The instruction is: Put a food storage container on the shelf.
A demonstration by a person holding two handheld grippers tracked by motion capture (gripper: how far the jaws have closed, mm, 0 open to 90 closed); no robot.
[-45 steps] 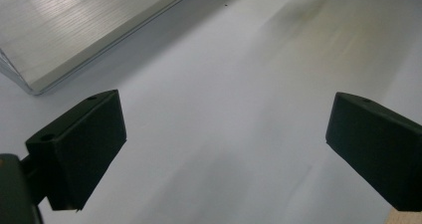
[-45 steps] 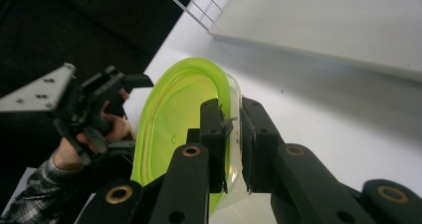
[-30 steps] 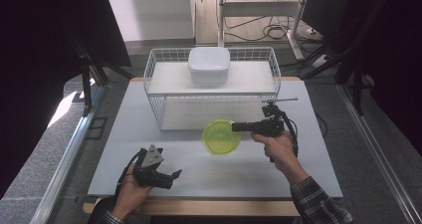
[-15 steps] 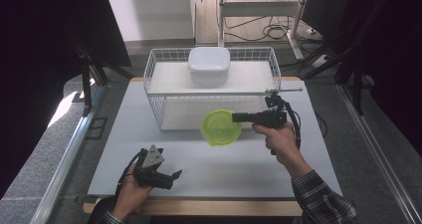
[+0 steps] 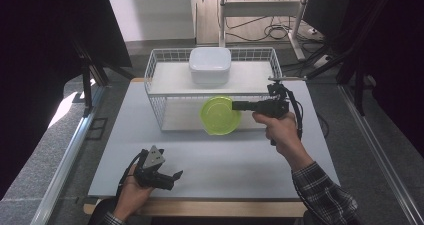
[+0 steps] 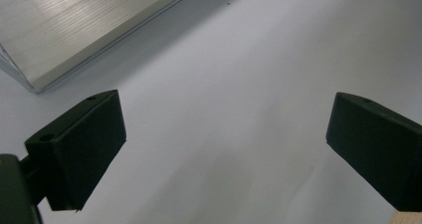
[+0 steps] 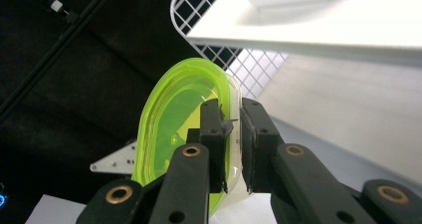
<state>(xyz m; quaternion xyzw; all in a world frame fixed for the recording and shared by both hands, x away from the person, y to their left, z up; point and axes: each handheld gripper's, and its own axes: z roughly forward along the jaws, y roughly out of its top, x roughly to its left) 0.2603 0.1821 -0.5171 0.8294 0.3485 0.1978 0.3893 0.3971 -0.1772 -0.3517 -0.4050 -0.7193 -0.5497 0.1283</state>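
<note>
I've got the right gripper (image 5: pixel 235 105) pinching the rim of the green bowl (image 5: pixel 219 116), bowl tipped on edge and off the table (image 5: pixel 210 160), right in front of the wire rack (image 5: pixel 160 107). Pick is done, I'd say; placing is left, likely on the rack beside the white container (image 5: pixel 210 65). Left gripper (image 5: pixel 172 177) rests near the table's front edge, jaws spread, empty.

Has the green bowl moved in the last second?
Yes. The green bowl, pinched at its rim by the right claw, has gone up: before it lay below the wire rack's front edge, now it overlaps the rack's lower shelf.
</note>
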